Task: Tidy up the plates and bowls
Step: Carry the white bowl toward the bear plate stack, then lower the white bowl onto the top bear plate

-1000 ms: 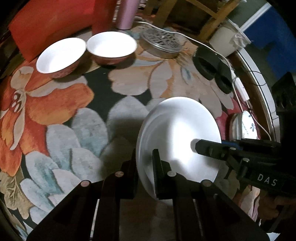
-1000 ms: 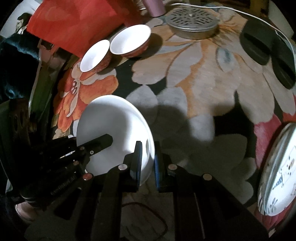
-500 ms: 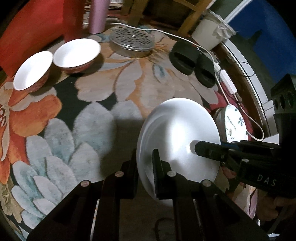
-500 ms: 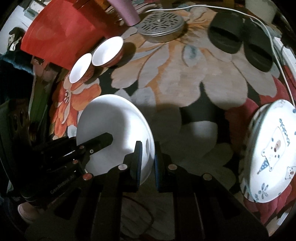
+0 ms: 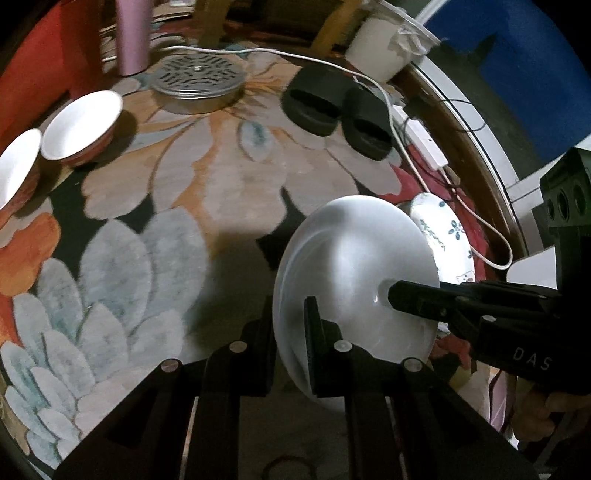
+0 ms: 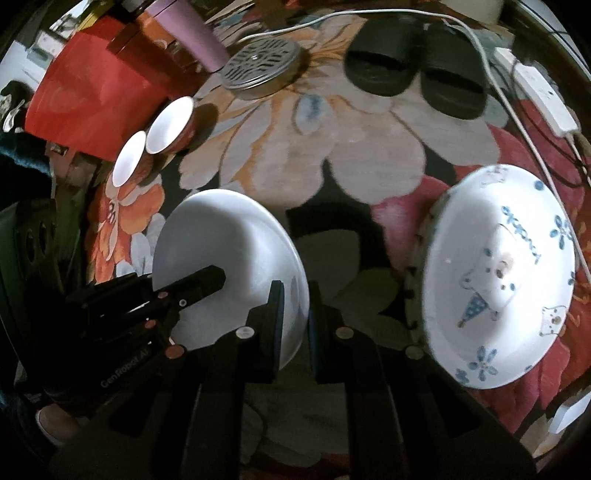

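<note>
Both grippers hold one plain white plate (image 5: 354, 273) above the floral rug, each clamped on an opposite rim. My left gripper (image 5: 290, 321) is shut on its near rim; the right gripper's finger (image 5: 417, 299) reaches onto it from the right. In the right wrist view my right gripper (image 6: 295, 306) is shut on the plate (image 6: 229, 236), with the left gripper's finger (image 6: 199, 284) coming in from the left. A patterned plate (image 6: 498, 280) lies on the rug to the right, also seen in the left wrist view (image 5: 443, 236). Two red bowls with white insides (image 5: 81, 125) (image 5: 14, 166) sit far left.
A perforated metal lid (image 5: 197, 79), a pink tumbler (image 5: 133, 33), two black slippers (image 5: 314, 103) and a white cable with power strip (image 5: 424, 136) lie at the rug's far side. A red box (image 6: 88, 88) stands behind the bowls. A white bucket (image 5: 384, 40) is beyond.
Both grippers have carried the white plate to the right across the rug. The bowls have slid toward the left edge and the patterned plate has come into fuller view.
</note>
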Tool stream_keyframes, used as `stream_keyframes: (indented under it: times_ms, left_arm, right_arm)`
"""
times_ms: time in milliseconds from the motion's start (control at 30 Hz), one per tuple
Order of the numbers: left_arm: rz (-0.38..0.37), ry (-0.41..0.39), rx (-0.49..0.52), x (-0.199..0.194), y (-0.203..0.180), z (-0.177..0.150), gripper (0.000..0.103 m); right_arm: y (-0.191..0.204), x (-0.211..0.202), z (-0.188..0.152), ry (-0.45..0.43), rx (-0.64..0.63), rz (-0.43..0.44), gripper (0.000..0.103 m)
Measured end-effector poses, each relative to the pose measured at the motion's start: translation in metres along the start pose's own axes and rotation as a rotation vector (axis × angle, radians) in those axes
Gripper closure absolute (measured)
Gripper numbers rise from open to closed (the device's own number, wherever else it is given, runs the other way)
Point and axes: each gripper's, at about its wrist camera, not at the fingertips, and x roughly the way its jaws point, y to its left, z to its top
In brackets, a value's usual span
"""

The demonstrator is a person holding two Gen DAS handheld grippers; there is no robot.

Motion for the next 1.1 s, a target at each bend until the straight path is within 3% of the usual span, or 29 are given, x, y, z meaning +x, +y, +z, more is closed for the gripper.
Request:
stream_keyframes:
  times_ms: [1100]
  left_arm:
    - [-0.078,0.033,0.2,0.064,-0.132,0.02,0.091]
  right_arm:
    - [-0.123,-0.049,-0.018,-0.053,0.177,-0.102,0.091]
